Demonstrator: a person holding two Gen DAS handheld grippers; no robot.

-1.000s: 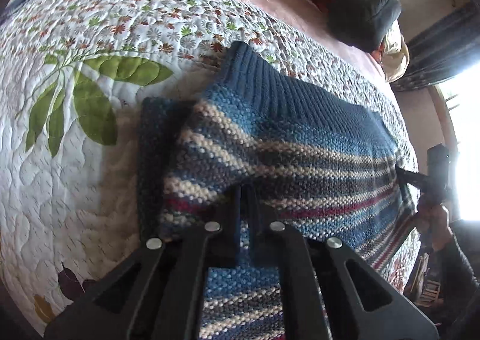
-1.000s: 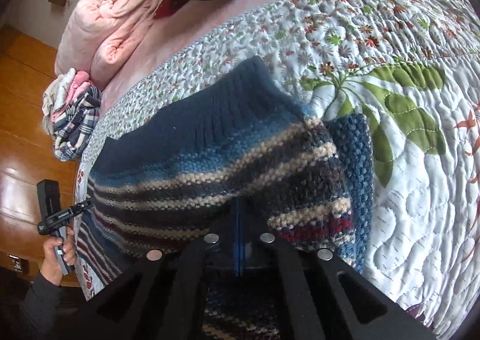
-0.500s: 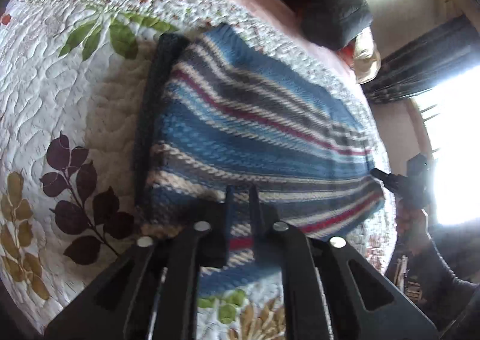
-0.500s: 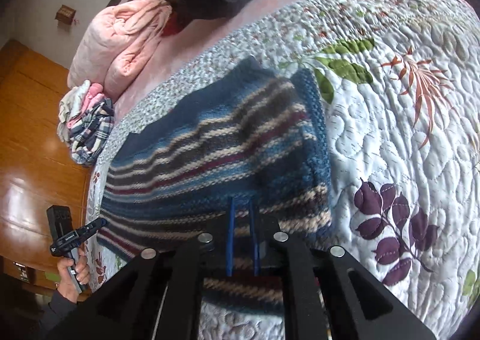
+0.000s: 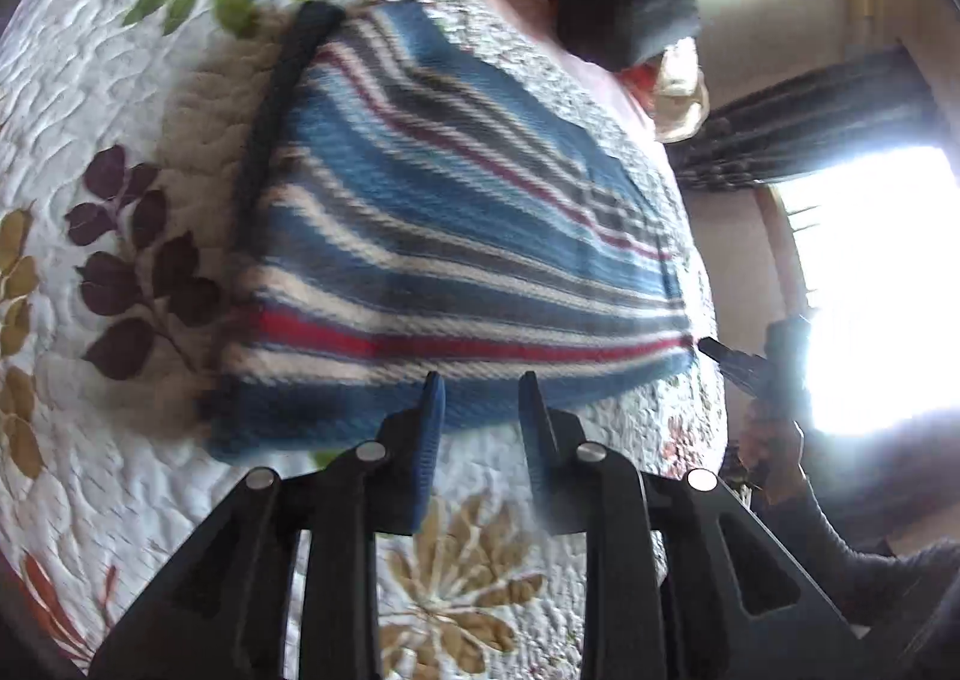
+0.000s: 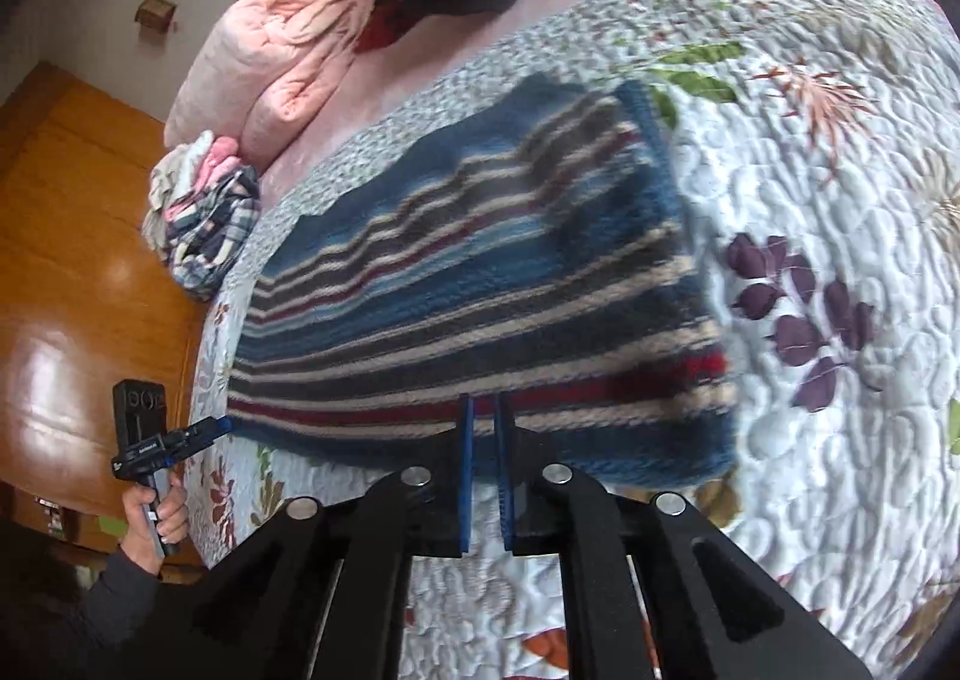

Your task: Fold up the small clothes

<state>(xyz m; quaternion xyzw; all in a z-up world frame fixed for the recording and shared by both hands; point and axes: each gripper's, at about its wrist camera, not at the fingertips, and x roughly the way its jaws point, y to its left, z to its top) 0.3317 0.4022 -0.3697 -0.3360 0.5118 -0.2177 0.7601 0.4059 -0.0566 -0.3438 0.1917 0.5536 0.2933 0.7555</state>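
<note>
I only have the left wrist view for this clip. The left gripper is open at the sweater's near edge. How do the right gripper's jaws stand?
Observer: The right gripper has its jaws almost shut, with a thin gap, tips over the near edge of the sweater. I cannot tell if cloth is between them.
Operator: Any other clothes around?
Observer: Yes, a pile of clothes, plaid and pink, by the bed's edge.
Operator: Anything next to it?
Observer: A pink comforter, bunched up just beyond it.
</note>
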